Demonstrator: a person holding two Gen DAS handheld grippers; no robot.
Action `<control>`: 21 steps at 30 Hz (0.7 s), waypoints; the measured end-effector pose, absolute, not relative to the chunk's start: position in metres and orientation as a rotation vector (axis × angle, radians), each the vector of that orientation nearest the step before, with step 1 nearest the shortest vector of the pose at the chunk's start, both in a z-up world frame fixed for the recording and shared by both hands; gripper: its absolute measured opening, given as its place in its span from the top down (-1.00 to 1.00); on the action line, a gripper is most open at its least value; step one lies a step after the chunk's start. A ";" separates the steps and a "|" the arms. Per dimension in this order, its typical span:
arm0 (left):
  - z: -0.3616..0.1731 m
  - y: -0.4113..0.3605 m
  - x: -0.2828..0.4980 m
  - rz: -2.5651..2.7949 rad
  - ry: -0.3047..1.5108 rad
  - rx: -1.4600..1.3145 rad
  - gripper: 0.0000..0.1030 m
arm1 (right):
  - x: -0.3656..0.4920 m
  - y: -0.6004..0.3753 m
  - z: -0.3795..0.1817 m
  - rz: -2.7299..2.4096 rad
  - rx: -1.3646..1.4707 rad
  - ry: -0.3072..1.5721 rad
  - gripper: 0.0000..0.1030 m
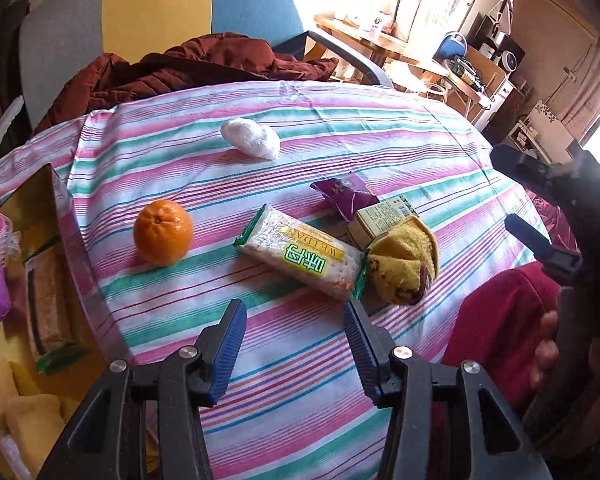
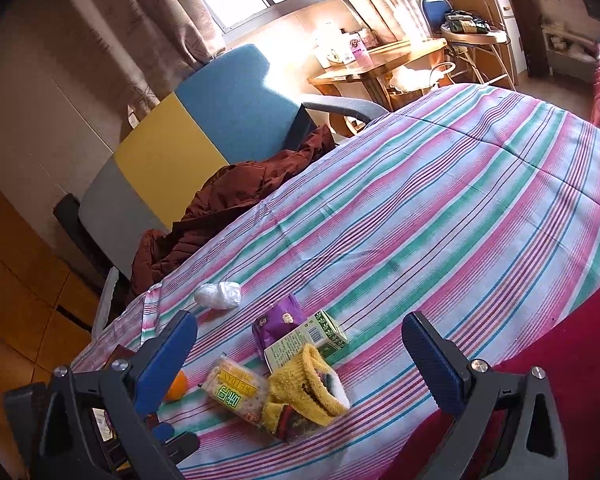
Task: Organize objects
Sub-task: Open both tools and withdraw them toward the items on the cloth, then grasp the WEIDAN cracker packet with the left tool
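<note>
At the far left, a cardboard box (image 1: 40, 240) is seen beside the striped cloth (image 1: 300, 120), with a pink item and snack packets inside. On the cloth, from left to right, an orange (image 1: 163, 232), a white plastic wad (image 1: 250, 137) farther back, a cracker packet (image 1: 302, 256), a purple snack packet (image 1: 344, 194), a small green carton (image 1: 382, 218) and a yellow sock (image 1: 404, 266) are laid; the last four are bunched together, touching. The left gripper (image 1: 296, 322) is held spread and empty just before the cracker packet. The right gripper (image 2: 300, 354) is likewise spread wide, nothing grasped, above the pile.
</note>
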State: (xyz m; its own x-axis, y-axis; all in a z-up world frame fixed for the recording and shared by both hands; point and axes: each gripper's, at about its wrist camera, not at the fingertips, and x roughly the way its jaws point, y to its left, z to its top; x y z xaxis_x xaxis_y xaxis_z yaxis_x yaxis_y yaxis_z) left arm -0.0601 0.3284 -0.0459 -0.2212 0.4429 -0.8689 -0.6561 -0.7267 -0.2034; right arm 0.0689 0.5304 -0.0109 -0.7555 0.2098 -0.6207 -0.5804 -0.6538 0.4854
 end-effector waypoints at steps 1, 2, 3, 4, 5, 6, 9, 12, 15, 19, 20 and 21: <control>-0.051 0.334 -0.066 1.988 0.246 -1.363 -0.02 | 0.068 0.530 -0.011 2.398 -0.736 0.960 -0.99; -0.057 0.338 -0.072 1.970 0.214 -1.402 -0.03 | 0.067 0.530 -0.011 2.401 -0.739 0.959 -0.99; -0.064 0.342 -0.078 1.955 0.176 -1.445 -0.09 | 0.067 0.530 -0.011 2.405 -0.744 0.958 -0.99; -0.070 0.346 -0.085 1.948 0.142 -1.489 -0.16 | 0.066 0.529 -0.011 2.408 -0.748 0.956 -0.99; -0.077 0.349 -0.090 1.946 0.119 -1.527 -0.18 | 0.065 0.529 -0.011 2.410 -0.751 0.954 -0.99; -0.082 0.352 -0.095 1.945 0.096 -1.558 -0.21 | 0.065 0.528 -0.011 2.413 -0.752 0.954 -0.99; -0.092 0.362 -0.106 1.974 0.051 -1.608 -0.33 | 0.064 0.528 -0.012 2.416 -0.755 0.959 -0.99; -0.096 0.375 -0.112 2.005 0.030 -1.610 -0.41 | 0.064 0.528 -0.013 2.417 -0.757 0.961 -0.99; -0.097 0.389 -0.116 2.041 0.071 -1.588 -0.46 | 0.063 0.528 -0.013 2.419 -0.763 0.962 -0.99; -0.101 0.408 -0.118 2.073 0.235 -1.524 -0.46 | 0.062 0.529 -0.014 2.418 -0.766 0.964 -0.99; -0.102 0.411 -0.118 2.072 0.276 -1.511 -0.46 | 0.062 0.529 -0.014 2.417 -0.766 0.963 -0.99; -0.102 0.412 -0.117 2.068 0.301 -1.502 -0.46 | 0.062 0.529 -0.014 2.417 -0.765 0.964 -0.99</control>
